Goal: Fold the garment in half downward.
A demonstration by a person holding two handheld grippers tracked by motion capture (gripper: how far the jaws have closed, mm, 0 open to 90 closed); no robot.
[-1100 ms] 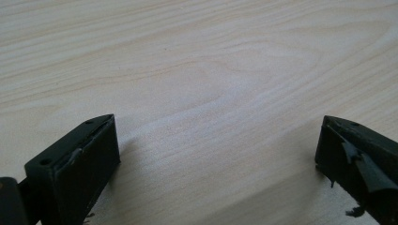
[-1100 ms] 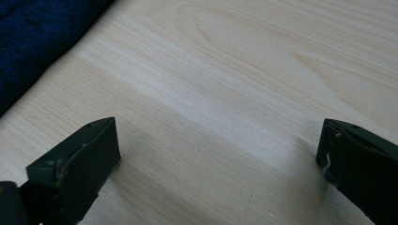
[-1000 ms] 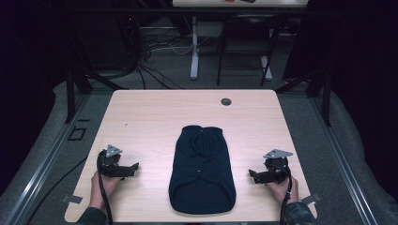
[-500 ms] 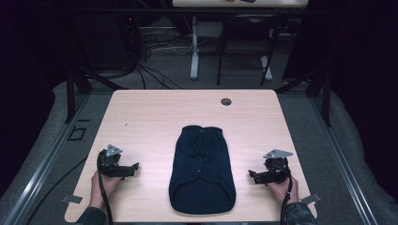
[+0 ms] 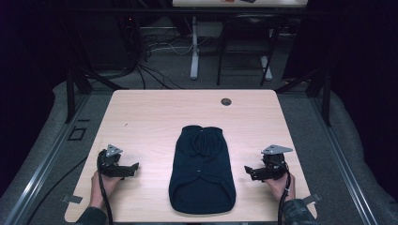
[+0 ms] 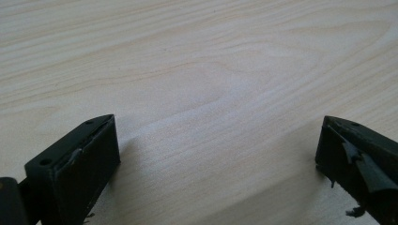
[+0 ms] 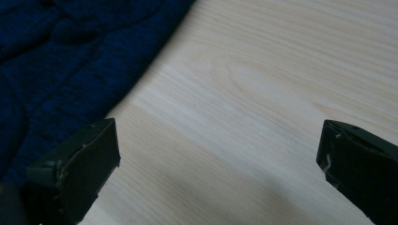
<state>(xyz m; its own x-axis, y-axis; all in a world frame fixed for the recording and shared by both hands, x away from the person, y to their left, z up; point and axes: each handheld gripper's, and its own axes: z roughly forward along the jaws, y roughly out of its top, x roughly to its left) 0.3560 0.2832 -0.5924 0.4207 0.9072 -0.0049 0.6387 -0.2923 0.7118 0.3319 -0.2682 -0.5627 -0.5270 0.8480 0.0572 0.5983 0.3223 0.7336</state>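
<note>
A dark navy knitted garment (image 5: pixel 202 169) lies flat in the middle of the light wooden table (image 5: pixel 155 117), its narrow end toward the far side. My left gripper (image 5: pixel 133 168) rests on the table to the garment's left, jaws wide apart over bare wood (image 6: pixel 216 117), nothing between them. To the garment's right, my right gripper (image 5: pixel 248 171) rests on the table, open as well. In the right gripper view the garment's blue knit edge (image 7: pixel 70 61) lies just beyond the left jaw, apart from it.
A round cable hole (image 5: pixel 226 101) sits near the table's far edge. Beyond the table stand desk legs (image 5: pixel 194 47), cables on the floor (image 5: pixel 155 70) and dark frame posts (image 5: pixel 70 89). Bare wood runs all around the garment.
</note>
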